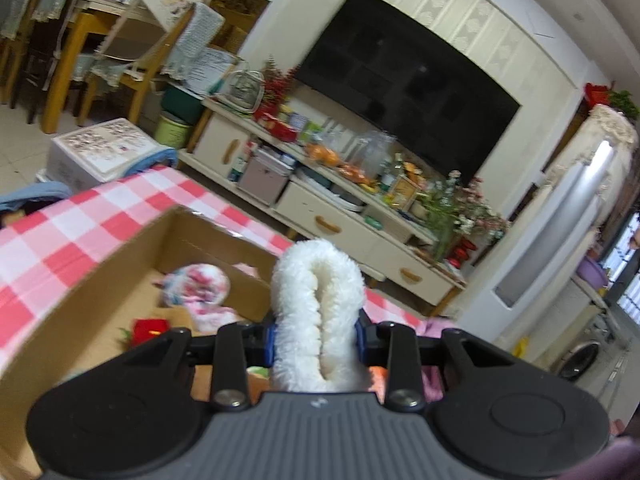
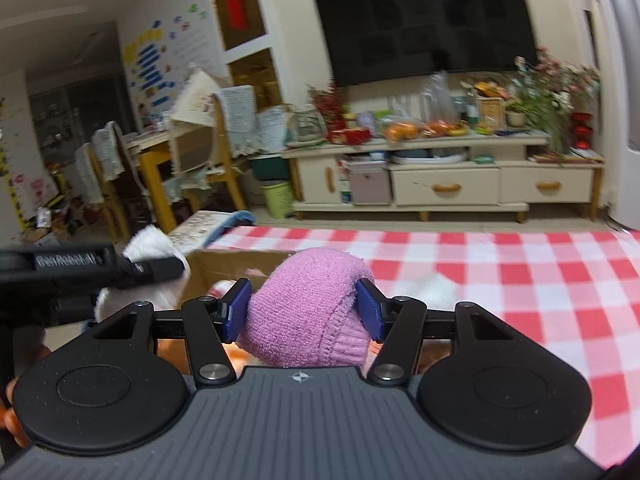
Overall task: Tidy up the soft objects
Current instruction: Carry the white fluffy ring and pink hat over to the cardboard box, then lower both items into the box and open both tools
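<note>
My left gripper (image 1: pixel 316 338) is shut on a white fluffy cloth (image 1: pixel 316 300), folded and held above the right end of an open cardboard box (image 1: pixel 100 280). Inside the box lie a pink-and-white floral soft bundle (image 1: pixel 198 284) and a small red item (image 1: pixel 149 327). My right gripper (image 2: pixel 304 308) is shut on a pink knitted sock-like piece (image 2: pixel 308 312), held just right of the box (image 2: pixel 236 264). The left gripper (image 2: pixel 80 276) with its white cloth (image 2: pixel 148 242) shows at the left of the right wrist view.
The box sits on a table with a red-and-white checked cloth (image 2: pixel 500 280). Beyond the table edge stand a cluttered TV cabinet (image 2: pixel 440 168), a large TV (image 2: pixel 424 20), wooden chairs (image 1: pixel 120 60) and a white patterned storage box (image 1: pixel 100 152).
</note>
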Demonstrator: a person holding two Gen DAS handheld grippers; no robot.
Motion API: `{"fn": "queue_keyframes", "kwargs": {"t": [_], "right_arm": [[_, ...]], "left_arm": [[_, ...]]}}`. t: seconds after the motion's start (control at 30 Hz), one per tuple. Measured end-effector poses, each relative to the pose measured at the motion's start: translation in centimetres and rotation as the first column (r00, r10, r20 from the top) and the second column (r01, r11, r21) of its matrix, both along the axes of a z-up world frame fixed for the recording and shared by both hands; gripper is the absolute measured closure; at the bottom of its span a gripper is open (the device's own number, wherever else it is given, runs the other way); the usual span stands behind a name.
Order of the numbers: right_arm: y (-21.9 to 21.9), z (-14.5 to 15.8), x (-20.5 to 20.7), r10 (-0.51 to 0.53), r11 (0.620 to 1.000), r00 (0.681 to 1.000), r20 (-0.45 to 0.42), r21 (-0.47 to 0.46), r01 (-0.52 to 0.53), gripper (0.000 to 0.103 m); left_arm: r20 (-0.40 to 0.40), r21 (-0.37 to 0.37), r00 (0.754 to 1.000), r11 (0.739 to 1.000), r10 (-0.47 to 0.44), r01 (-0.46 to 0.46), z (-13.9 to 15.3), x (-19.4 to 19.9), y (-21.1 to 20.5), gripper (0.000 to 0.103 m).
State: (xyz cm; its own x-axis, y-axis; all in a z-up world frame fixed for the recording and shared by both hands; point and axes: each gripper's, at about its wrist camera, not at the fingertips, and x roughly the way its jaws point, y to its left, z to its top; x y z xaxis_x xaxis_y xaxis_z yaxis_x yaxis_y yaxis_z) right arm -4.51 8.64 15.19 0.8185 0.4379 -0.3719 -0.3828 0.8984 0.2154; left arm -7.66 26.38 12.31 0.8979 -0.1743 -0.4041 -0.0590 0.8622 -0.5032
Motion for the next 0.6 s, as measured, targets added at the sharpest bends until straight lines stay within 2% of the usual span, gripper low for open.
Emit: {"fn": "queue_keyframes", "kwargs": {"t": [0.2,0.27,0.4,0.47,0.6], "right_arm": [[3.1,0.6,2.1,0.064,0.998,0.998,0.006,-0.004,-0.064,0.032],[4.1,0.6,2.8,0.081,0.997,0.997,0.011,-0.012,-0.081,0.036],[5.3,0.5,3.7,0.112,0.994,0.994,0.016,-0.024,-0.111,0.037],[5.9,0.2,4.0,0.115,0.992,0.993,0.025,-0.052,-0.114,0.037],[5.8,-0.2,4.4,0.105,0.994,0.994,0.001,-0.034,-0.105,0.037]], "left_arm": [[-0.059,0.016,0.997,0.999,0.044,-0.043,-0.6,0.2,1.5,0.069],[-0.073,0.024,0.996,0.998,0.053,-0.051,-0.8,0.3,1.8,0.069],[-0.108,0.041,0.992,0.998,0.06,-0.055,-1.3,0.4,2.4,0.068],[-0.13,0.05,0.989,0.997,0.065,-0.059,-1.6,0.5,2.6,0.068],[-0.17,0.09,0.981,0.993,0.091,-0.077,-1.8,0.7,2.8,0.064]]}}
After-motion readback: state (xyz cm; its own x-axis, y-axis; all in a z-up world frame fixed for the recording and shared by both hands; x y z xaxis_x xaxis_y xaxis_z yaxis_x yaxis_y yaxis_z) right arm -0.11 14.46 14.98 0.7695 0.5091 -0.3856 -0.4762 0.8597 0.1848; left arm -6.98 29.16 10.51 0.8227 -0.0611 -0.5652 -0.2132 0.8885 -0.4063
